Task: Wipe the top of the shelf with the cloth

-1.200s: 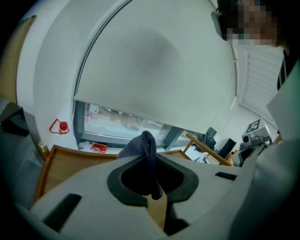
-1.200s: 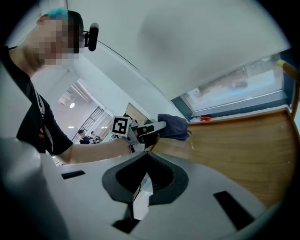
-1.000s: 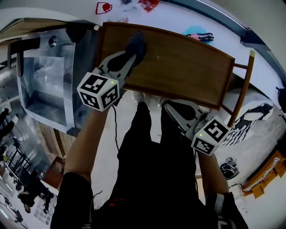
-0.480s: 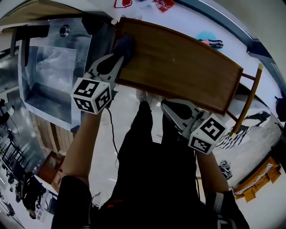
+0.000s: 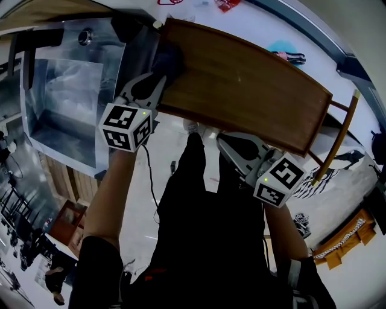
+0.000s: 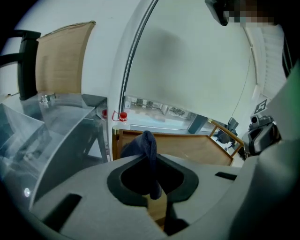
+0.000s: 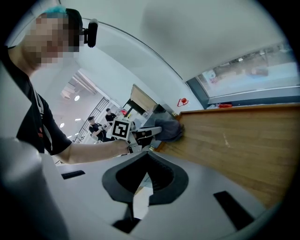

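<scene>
The brown wooden shelf top [image 5: 241, 84] runs across the upper middle of the head view. A dark blue cloth [image 5: 170, 59] lies bunched at its left end, close to the corner. My left gripper [image 5: 160, 78] is shut on the cloth [image 6: 149, 150], which hangs between the jaws over the wood [image 6: 192, 147]. My right gripper [image 5: 232, 143] hovers off the shelf's near edge, shut with nothing in it. The right gripper view looks along the shelf top [image 7: 243, 140] to the cloth [image 7: 169, 130] and the left gripper [image 7: 149, 135] at the far end; the right gripper [image 7: 146, 153] itself sits near the planks.
A steel sink unit [image 5: 66, 90] stands against the shelf's left end. A wooden post [image 5: 341, 133] rises at the shelf's right end. Red items [image 5: 229, 5] and a teal object [image 5: 283, 48] lie on the white floor beyond. Several people [image 7: 93, 125] stand far off.
The left gripper has dragged the cloth leftward along the shelf top to its left corner. The right gripper has stayed by the near edge.
</scene>
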### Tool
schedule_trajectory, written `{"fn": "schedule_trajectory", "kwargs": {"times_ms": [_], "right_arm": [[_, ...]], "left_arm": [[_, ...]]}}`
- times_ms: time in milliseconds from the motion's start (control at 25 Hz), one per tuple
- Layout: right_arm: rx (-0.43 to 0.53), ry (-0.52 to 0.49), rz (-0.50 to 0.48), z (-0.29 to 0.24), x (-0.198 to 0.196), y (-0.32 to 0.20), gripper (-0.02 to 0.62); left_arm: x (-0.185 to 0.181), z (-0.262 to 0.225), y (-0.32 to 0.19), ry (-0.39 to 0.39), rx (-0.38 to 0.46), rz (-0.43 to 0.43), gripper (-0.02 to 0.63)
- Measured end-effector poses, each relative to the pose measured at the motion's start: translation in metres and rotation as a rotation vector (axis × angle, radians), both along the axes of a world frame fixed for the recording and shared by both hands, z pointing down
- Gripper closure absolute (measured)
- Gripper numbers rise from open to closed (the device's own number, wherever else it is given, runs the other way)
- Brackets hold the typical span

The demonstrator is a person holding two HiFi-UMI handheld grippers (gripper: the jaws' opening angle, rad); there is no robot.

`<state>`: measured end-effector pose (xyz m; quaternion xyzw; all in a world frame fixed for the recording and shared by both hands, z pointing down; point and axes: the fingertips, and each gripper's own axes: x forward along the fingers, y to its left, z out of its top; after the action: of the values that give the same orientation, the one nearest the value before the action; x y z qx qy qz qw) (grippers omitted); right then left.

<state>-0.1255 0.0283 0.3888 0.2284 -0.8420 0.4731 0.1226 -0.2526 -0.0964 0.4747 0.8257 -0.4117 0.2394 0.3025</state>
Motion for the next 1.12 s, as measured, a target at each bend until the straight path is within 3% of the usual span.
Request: {"fn": "schedule_trajectory", "kwargs": {"times_ms": [440,1120], "right_arm": [[-0.025,0.006,0.062,0.012,0.031,0.004,0.591],[-0.029,0.007,0.183,0.015,0.108,0.023,0.591]], "left_arm": [[0.049,0.025,0.006,0.028,-0.060,0.083,0.554],[0.153,0.036,0.023,0.060,-0.094,0.206,0.554]]}}
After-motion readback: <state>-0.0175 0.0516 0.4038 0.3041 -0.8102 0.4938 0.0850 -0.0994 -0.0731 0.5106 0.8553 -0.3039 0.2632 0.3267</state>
